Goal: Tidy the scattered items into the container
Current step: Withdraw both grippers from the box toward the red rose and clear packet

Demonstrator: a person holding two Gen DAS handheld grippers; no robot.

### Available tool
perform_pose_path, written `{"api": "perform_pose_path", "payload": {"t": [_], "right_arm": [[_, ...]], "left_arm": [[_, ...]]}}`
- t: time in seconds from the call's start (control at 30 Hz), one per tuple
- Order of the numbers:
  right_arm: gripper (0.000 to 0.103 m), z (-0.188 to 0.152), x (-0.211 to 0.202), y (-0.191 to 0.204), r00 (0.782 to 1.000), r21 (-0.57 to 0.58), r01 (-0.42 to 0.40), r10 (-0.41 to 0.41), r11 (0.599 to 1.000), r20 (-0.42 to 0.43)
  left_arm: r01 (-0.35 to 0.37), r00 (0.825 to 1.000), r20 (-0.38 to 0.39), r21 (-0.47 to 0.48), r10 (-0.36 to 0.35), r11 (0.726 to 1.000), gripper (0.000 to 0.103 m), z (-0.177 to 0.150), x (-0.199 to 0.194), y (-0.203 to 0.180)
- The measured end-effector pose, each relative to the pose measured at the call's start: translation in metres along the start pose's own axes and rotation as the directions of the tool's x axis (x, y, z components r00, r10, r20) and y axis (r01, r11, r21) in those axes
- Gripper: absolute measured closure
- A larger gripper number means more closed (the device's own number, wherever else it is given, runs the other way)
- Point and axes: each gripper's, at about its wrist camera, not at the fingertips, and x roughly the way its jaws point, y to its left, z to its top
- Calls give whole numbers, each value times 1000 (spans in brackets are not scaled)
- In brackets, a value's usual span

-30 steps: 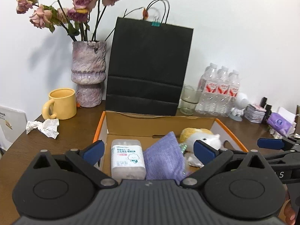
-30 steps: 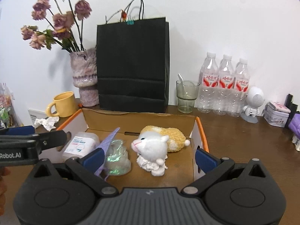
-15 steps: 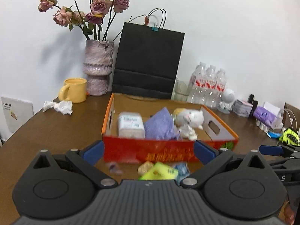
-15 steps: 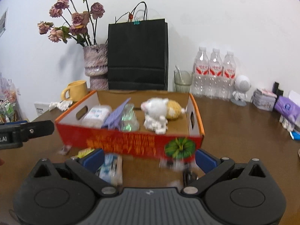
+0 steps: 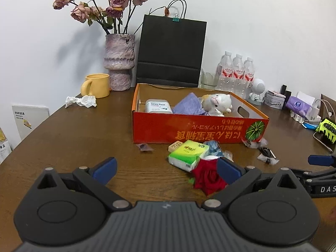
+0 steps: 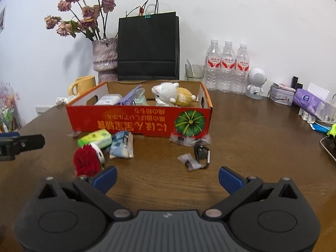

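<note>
Left gripper [image 5: 166, 167]: jaws wide, empty.
Right gripper [image 6: 167, 176]: wide, empty.
Box [image 6: 138, 124]: on desk [image 6: 252, 138], long side facing, print inverted.
Scattered items: green tissue pack [image 6: 95, 139], red rose [image 6: 86, 163], before box.

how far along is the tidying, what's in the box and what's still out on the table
Partly done. In the box: a plush toy, purple cloth and a white pack. In hand: nothing; the left hand-held gripper and right hand-held gripper are both open. Left on the table in front: red rose, green tissue pack, blue packet, carabiner and small wrappers.
</note>
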Motion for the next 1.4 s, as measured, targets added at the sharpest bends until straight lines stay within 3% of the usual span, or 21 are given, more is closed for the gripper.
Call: {"api": "perform_pose_path", "payload": {"t": [0.37,0.83,1.4], "right_arm": [[0,-20,8,-4,1000,5,15,-15,1000,-20],[0,-24,15,-8,1000,7,29,-29,1000,-4],[0,-24,21,-8,999,20,36,-35,999,-37]], "left_arm": [[-19,1000,-12,10,19,1000,0,-15,7,0],[-72,997,-8,106,74,992,0,-27,24,-18],[-69,997,-21,85,71,994,0,-26,27,-14]]}}
